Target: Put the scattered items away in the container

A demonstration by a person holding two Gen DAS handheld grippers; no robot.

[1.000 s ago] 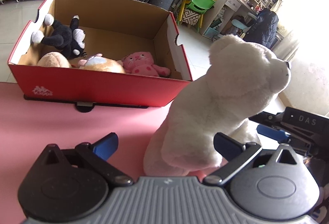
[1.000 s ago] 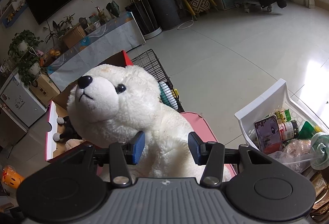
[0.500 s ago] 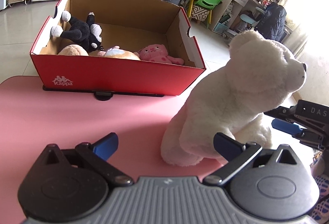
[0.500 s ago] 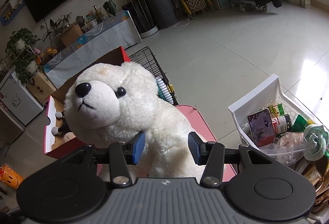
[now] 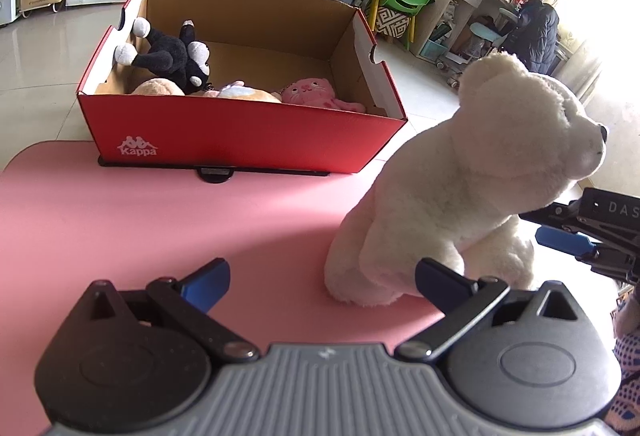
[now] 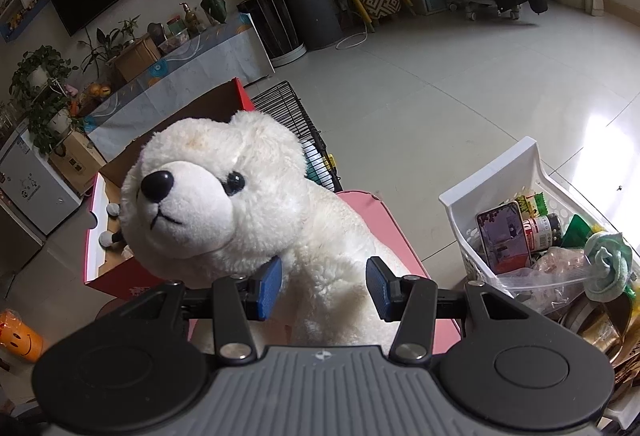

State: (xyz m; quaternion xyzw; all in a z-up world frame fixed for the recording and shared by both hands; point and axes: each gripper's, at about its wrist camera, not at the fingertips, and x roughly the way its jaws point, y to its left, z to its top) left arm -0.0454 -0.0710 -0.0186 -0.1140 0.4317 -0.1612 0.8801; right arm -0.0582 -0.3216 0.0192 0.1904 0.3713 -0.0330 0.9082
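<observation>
- Since a second ago the left gripper [image 5: 322,282] is pulling back from the red Kappa shoebox [image 5: 240,131], so the whole box is now showing and the white teddy bear [image 5: 460,195] is sitting further right in its view; the right gripper [image 6: 324,286] is keeping its place at the bear's chest
- The left gripper's jaws are standing wide apart with nothing between them, hovering over the pink table [image 5: 140,228]
- The right gripper's jaws are also spread, and its blue pads [image 6: 270,286] are flanking the bear's [image 6: 256,220] chest just under the chin; whether they are touching the fur cannot be told, but they are not squeezing it
- The bear is sitting upright at the table's right edge, its long axis vertical, its muzzle facing the right gripper and away from the box
- The right gripper is judged the nearer one, so the grasp is falling to it
- The box is lying beyond and to the left of the bear, already holding a black-and-white plush [image 5: 172,53], a pink cat plush [image 5: 310,93] and two tan plushes [image 5: 156,88]
- The free space is at the box's far right, and the bear will probably be a tight fit
- A white basket [image 6: 492,179] of oddments is standing off the table to the right, clear of the path
</observation>
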